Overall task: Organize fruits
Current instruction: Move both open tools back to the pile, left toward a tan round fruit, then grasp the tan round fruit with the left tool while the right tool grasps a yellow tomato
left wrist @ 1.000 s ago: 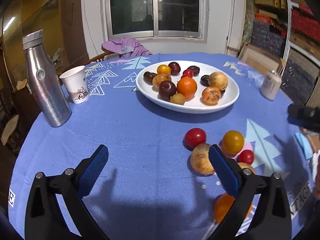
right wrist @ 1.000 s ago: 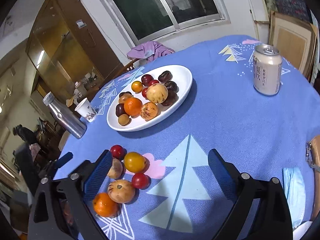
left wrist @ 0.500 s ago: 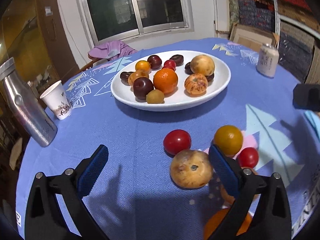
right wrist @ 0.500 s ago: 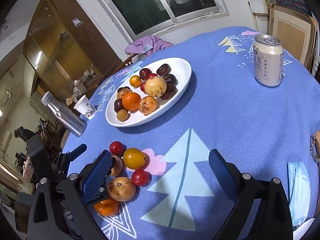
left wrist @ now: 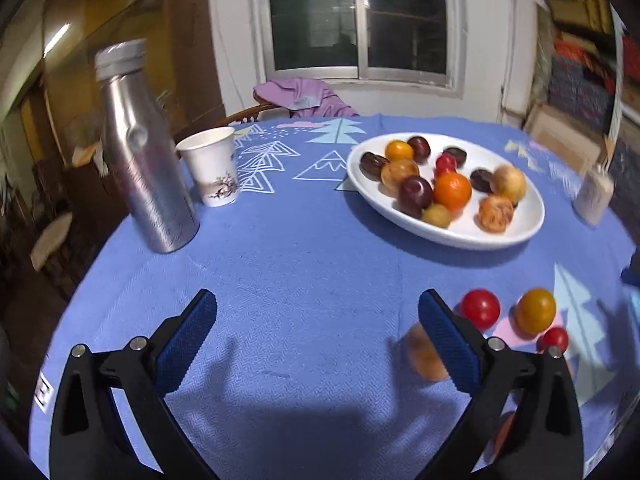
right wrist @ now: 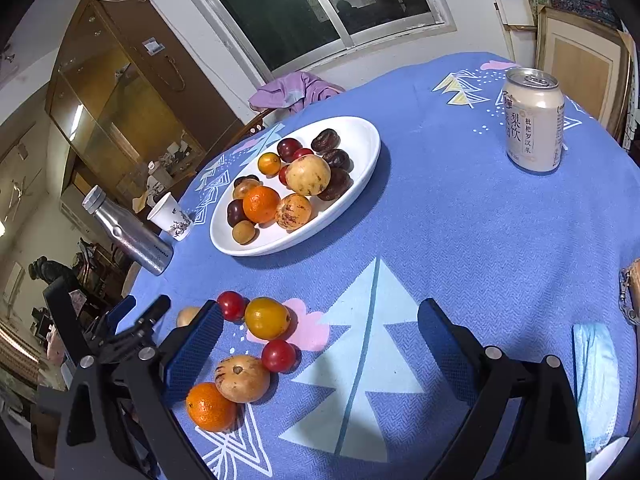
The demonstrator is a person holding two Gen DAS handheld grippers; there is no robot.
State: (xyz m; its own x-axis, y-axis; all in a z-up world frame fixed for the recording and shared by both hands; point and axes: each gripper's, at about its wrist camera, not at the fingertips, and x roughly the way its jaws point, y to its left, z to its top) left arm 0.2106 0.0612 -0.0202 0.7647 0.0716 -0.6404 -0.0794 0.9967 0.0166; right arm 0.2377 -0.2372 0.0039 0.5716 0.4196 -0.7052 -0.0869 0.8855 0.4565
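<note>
Left hand-held gripper spread, fruits just right

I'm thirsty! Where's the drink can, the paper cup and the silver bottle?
drink can [right wrist: 534, 120]: right wrist view, middle of its side.
paper cup [left wrist: 212, 168]: left wrist view, its side wall.
silver bottle [left wrist: 146, 160]: left wrist view, its body.

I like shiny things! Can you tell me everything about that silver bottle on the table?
The silver bottle looks like brushed metal, tall and round, narrowing to a ridged screw cap that is on. There is a small dent near its shoulder. It stands upright on the blue tablecloth near the table's edge. A white paper cup stands close beside it; whether they touch cannot be told. No claw holds it.
</note>
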